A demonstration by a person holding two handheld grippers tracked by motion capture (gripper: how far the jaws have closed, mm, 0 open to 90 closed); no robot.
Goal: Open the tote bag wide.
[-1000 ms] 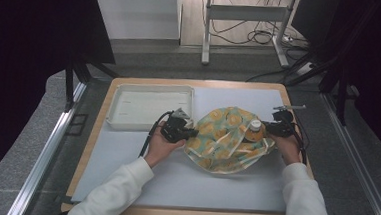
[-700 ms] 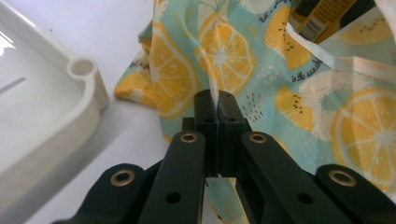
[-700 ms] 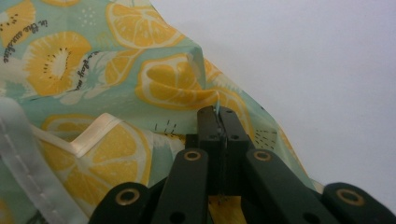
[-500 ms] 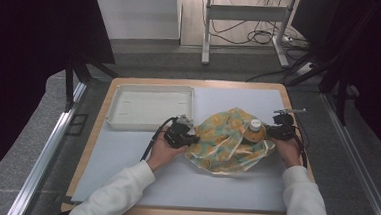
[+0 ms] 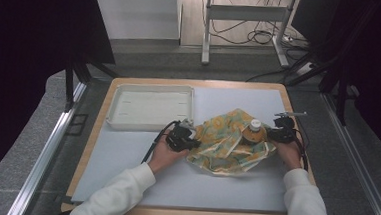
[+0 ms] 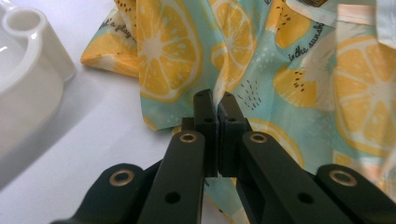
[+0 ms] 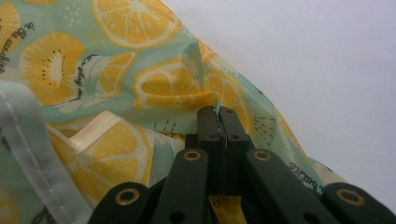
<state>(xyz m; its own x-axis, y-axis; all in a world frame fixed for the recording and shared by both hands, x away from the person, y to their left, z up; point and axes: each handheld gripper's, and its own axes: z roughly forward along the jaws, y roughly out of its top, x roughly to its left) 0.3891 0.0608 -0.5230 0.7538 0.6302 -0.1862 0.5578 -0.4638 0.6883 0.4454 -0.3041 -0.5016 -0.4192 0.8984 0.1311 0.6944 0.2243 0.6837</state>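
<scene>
Gripping opposite edges of a lemon-print cloth (image 5: 228, 146) on the table (image 5: 125, 158), the left gripper (image 6: 214, 100) and right gripper (image 7: 218, 114) were clamped on fabric, apparently to wrap the bottle (image 5: 253, 133).

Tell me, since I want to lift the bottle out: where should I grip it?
Grip the bottle at its white cap and neck, from above. The bottle stands upright, the lemon-print cloth is bunched round its body, and both grippers flank it, so the top looks like the freest part.
</scene>
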